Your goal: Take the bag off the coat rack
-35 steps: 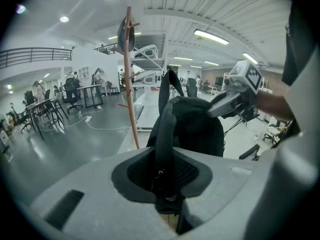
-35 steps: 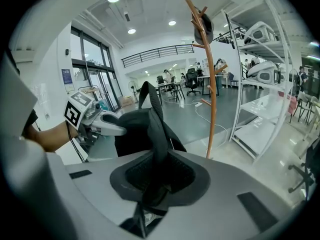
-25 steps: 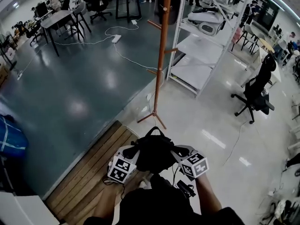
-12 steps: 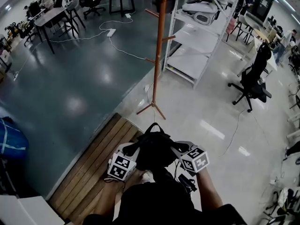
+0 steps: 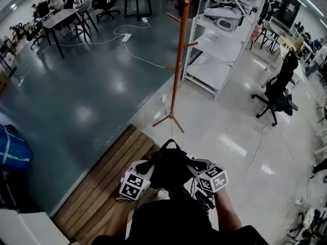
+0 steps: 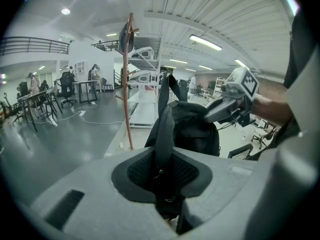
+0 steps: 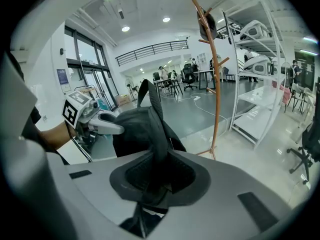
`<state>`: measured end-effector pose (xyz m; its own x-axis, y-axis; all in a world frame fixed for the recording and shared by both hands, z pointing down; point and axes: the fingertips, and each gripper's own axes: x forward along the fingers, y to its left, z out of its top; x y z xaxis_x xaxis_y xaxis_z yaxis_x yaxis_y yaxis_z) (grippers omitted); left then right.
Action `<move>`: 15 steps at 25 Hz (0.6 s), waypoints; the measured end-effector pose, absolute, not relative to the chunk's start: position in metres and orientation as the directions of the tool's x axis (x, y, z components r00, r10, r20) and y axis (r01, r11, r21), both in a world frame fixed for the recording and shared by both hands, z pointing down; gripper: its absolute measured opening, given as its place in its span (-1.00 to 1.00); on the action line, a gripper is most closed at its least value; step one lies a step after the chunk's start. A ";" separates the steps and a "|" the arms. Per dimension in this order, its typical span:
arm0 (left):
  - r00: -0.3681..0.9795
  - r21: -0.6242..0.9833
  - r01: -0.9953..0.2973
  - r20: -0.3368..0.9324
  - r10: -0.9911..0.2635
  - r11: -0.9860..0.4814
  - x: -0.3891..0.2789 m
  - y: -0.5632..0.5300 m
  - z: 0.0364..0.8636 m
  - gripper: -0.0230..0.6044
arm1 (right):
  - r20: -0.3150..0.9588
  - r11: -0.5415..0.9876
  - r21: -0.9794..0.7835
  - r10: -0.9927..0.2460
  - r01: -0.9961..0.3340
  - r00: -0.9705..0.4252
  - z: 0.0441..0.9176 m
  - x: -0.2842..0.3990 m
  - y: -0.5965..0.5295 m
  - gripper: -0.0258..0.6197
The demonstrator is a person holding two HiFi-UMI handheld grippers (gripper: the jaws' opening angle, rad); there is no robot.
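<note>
A black bag (image 5: 168, 168) hangs free in front of the person, held between both grippers and clear of the rack. My left gripper (image 5: 148, 166) is shut on one of its straps (image 6: 164, 134), which runs up out of the jaws to the bag body (image 6: 195, 131). My right gripper (image 5: 191, 165) is shut on a strap on the other side (image 7: 156, 134) of the bag (image 7: 135, 129). The orange wooden coat rack (image 5: 177, 70) stands a short way ahead on the pale floor. A dark item (image 6: 124, 37) still hangs near the rack's top.
A white metal shelf unit (image 5: 220, 45) stands just right of the rack, with a black office chair (image 5: 278, 93) farther right. A wooden platform (image 5: 94, 188) lies under my left side. A blue bag (image 5: 10, 149) sits at far left. Cables (image 5: 138, 60) cross the dark floor.
Both grippers keep the same hold on the bag. The head view has shifted a little, and the rack's foot stands slightly farther from the bag than a second ago.
</note>
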<state>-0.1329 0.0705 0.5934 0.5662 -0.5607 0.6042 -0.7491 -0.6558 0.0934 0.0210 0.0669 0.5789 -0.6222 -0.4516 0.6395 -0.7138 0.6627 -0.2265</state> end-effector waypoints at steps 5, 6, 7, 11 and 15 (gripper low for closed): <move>0.565 0.091 -0.753 0.597 -0.569 -0.652 -0.137 0.070 0.591 -0.69 | 0.635 0.657 -0.233 -0.456 -0.717 -0.624 0.578 0.017 0.067 -0.72; 0.565 0.092 -0.753 0.596 -0.570 -0.651 -0.137 0.070 0.591 -0.69 | 0.635 0.656 -0.232 -0.457 -0.718 -0.623 0.578 0.017 0.067 -0.72; 0.566 0.092 -0.753 0.595 -0.570 -0.652 -0.137 0.070 0.591 -0.69 | 0.635 0.656 -0.230 -0.458 -0.719 -0.622 0.578 0.017 0.068 -0.72; 0.570 0.095 -0.751 0.594 -0.568 -0.654 -0.136 0.072 0.591 -0.69 | 0.634 0.657 -0.222 -0.464 -0.720 -0.619 0.577 0.018 0.070 -0.72; 0.577 0.098 -0.745 0.592 -0.563 -0.660 -0.133 0.071 0.591 -0.69 | 0.634 0.653 -0.218 -0.470 -0.725 -0.614 0.576 0.021 0.071 -0.72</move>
